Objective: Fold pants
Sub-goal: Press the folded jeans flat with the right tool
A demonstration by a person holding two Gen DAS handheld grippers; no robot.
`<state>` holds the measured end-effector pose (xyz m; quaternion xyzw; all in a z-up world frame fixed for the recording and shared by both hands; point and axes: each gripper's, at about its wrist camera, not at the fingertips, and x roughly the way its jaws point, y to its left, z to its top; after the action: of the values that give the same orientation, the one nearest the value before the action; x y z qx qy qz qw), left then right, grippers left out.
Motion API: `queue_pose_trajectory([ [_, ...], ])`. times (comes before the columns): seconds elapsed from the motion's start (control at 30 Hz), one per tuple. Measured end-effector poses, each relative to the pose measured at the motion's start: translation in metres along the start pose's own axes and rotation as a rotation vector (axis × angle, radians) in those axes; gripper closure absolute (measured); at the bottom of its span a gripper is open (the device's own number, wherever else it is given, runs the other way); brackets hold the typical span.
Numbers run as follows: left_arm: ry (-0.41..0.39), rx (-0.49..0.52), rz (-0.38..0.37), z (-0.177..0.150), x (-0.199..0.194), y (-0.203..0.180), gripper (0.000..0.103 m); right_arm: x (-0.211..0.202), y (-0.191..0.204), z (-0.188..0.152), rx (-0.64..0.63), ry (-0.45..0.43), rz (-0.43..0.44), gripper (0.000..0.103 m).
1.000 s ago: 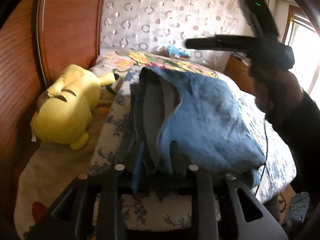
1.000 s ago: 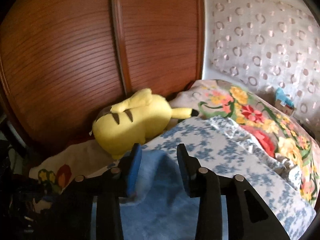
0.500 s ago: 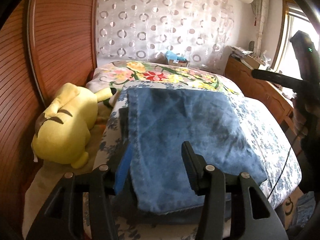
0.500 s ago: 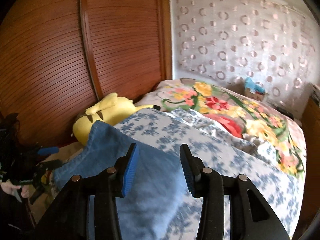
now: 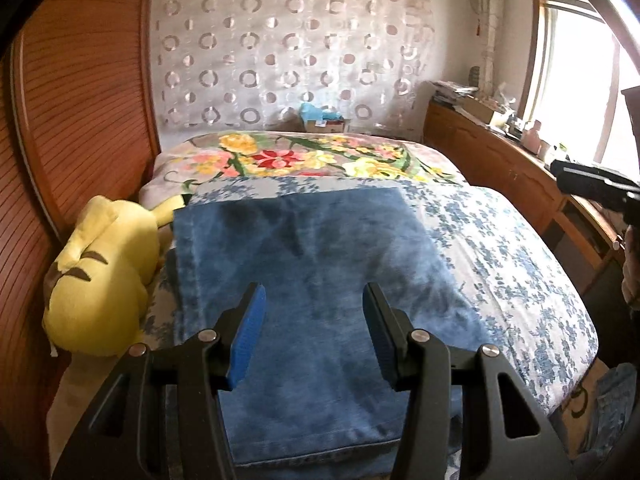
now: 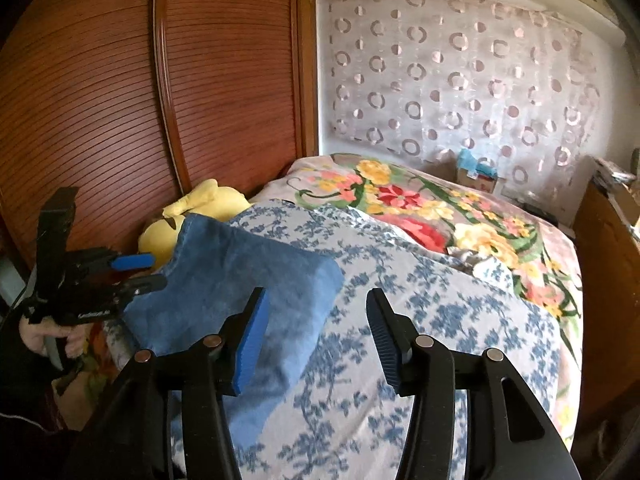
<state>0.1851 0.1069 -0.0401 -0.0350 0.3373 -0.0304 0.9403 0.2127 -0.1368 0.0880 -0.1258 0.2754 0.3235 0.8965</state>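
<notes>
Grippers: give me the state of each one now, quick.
Left gripper: open, holding nothing, above the folded jeans.
Right gripper: open, holding nothing, above the bed.

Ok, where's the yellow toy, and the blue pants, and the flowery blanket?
yellow plush toy (image 5: 100,280), left wrist view, middle of its body.
blue pants (image 5: 320,272), left wrist view, flat top layer.
flowery blanket (image 6: 432,204), right wrist view, flower print.
</notes>
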Motion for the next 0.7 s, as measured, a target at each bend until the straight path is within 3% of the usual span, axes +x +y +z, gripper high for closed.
queue_pose_trajectory([
  [0.23,0.016,0.031,-0.023,0.0,0.007,-0.015,0.05,0.0,0.007,-0.023,0.07,0.035,0.005,0.049],
  [0.27,0.022,0.033,-0.02,-0.001,0.009,-0.016,0.047,0.002,0.006,-0.027,0.08,0.043,0.012,0.049],
  [0.33,0.021,0.026,-0.022,-0.002,0.011,-0.016,0.025,0.011,0.007,-0.034,0.096,0.067,0.013,0.048],
  [0.37,0.017,0.016,-0.028,-0.003,0.011,-0.015,0.023,0.015,0.006,-0.036,0.104,0.077,0.015,0.048],
  [0.7,0.056,0.012,-0.011,-0.012,0.025,-0.007,0.021,0.076,0.01,-0.048,0.182,0.129,0.083,0.048],
])
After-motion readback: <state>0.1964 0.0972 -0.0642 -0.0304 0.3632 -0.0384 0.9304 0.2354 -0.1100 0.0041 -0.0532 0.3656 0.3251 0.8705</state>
